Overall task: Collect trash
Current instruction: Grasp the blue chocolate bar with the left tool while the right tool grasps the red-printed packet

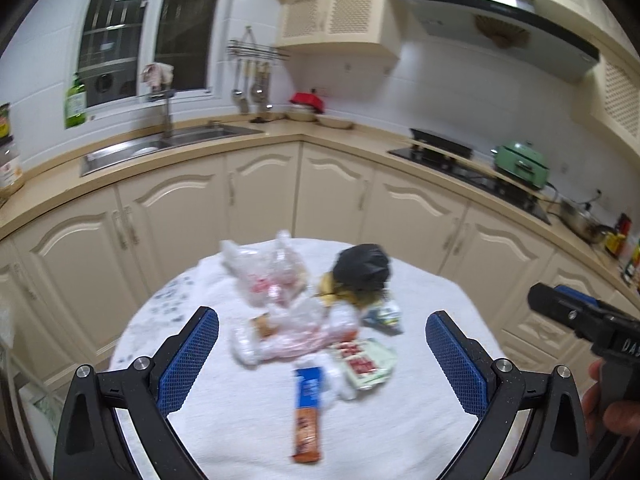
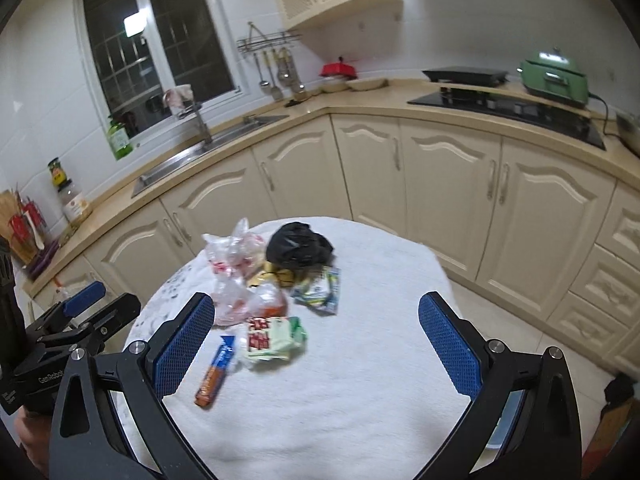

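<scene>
Both hand-held grippers hung above the near edge of the round table (image 2: 380, 400), its white cloth bare beneath them. On the left gripper (image 1: 322, 360) the jaws stood wide apart with nothing between them, and the right gripper (image 2: 316, 344) was the same.

Trash lay in a loose heap ahead of both, toward the table's far side. Nearest was a blue-and-orange wrapper (image 1: 307, 416), its long axis running near to far, almost in line with the left gripper's fingers. In the right wrist view the same wrapper (image 2: 216, 372) sat off to the left and slanted, so the left gripper looked the better placed for it. Just beyond lay a flat red-and-white packet (image 2: 272, 338), then crumpled clear plastic bags (image 1: 276, 280), a small green-and-white sachet (image 2: 320, 290) and a black bag (image 2: 298, 244) farthest off.

Motion blur smeared the heap in both views. What lay under the black bag, something yellowish, could not be made out. No bin or collecting bag showed in either view.
</scene>
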A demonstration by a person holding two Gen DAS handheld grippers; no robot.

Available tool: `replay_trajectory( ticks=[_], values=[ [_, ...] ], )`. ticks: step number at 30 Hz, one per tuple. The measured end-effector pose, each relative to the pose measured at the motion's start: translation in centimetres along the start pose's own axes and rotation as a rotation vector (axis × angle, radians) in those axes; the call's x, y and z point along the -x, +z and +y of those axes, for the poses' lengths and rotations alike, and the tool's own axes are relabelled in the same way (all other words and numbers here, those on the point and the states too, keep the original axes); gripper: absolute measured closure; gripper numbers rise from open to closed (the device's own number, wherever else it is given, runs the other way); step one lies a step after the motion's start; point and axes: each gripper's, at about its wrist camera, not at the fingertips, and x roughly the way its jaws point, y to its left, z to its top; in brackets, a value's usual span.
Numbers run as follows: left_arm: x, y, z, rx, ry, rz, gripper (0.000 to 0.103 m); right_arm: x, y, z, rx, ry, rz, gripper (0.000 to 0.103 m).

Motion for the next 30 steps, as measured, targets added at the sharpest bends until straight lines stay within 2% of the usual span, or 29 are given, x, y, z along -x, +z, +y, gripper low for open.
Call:
replay_trajectory(
  ticks=[6,10,11,15,21,23,26,30],
  values=[
    [0.4,-0.7,-0.3,0.009,0.040,0.032,0.001,-1.8,-0.4,2.4,0.039,0.029,0.039,0.000],
    [0.0,-2.2,-1.2,-0.003,0.052,0.092,0.001,-4.0,-1.4,3.6,0.088,0.031,0.098,0.000],
    [-1.0,-1.6,-1.7,0.003,0.062,0.102,0.001,-4.8,-1.8,3.7,0.098,0.029,0.120,0.000],
    [-3.3,-2.8,-3.1,0.001,0.039,0.194,0.001,-7.7,-3.0,3.3,0.106,0.030,0.193,0.000],
    [-8.2,-3.0,-4.2,0.005,0.019,0.313,0.004,-11.4,-4.3,3.3,0.098,0.061,0.279,0.000],
    [-9.8,-2.8,-3.9,0.016,0.005,0.349,0.011,-12.5,-4.6,3.4,0.103,0.065,0.304,0.002],
    [-11.9,-3.0,-3.8,0.023,0.001,0.390,0.025,-14.7,-4.9,3.5,0.112,0.066,0.349,0.012],
    [-14.6,-3.8,-3.9,0.025,-0.005,0.418,0.037,-17.2,-5.7,3.8,0.124,0.069,0.403,0.023]
  ],
)
